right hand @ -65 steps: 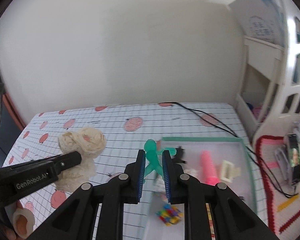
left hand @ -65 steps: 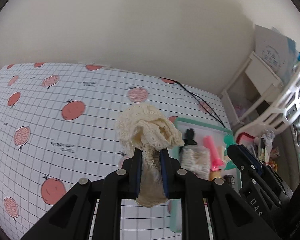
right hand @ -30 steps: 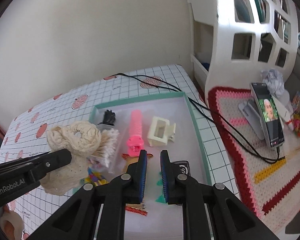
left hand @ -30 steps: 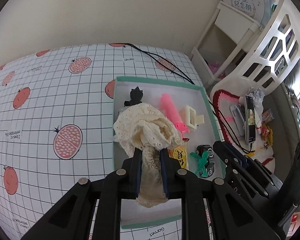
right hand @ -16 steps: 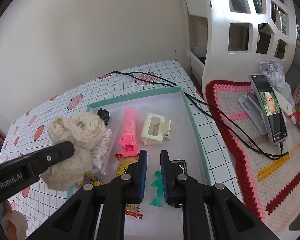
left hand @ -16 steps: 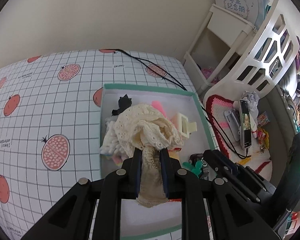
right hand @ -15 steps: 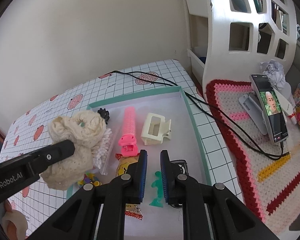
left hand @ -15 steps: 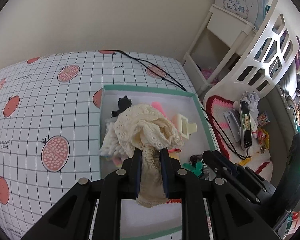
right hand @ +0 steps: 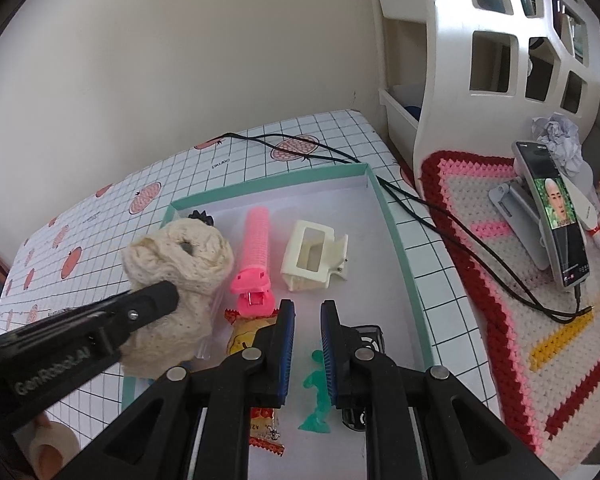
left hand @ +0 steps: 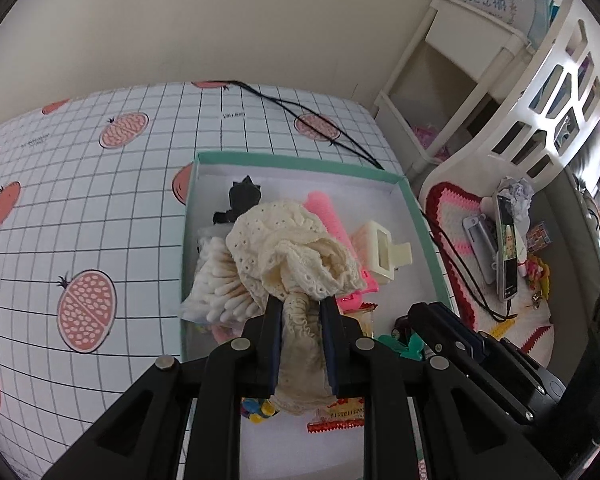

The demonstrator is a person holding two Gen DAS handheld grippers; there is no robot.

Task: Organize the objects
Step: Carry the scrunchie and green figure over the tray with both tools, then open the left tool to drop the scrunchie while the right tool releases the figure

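Observation:
A teal-rimmed white tray [left hand: 300,159] [right hand: 268,184] sits on the pomegranate-print cloth. My left gripper [left hand: 300,302] is shut on a cream lace scrunchie [left hand: 292,248] [right hand: 180,248] and holds it just above the tray's left side, over a bag of cotton swabs [left hand: 220,284]. My right gripper [right hand: 307,305] [left hand: 424,312] hovers over the tray's near part, narrowly open with nothing between its tips. A green figure [right hand: 315,384] lies in the tray under it. Also in the tray are a pink roller clip [right hand: 256,240], a cream claw clip [right hand: 314,256] and a snack packet [right hand: 246,336].
A black cable [right hand: 420,200] runs past the tray's right rim. A phone on a stand [right hand: 556,216] sits on a crocheted mat [right hand: 480,248] to the right. A white shelf unit [right hand: 500,40] stands behind it. A pale tape roll [right hand: 52,448] lies near left.
Both grippers moved right, from over the cloth to over the tray. The green figure left the right gripper and now lies in the tray. The left gripper still holds the scrunchie.

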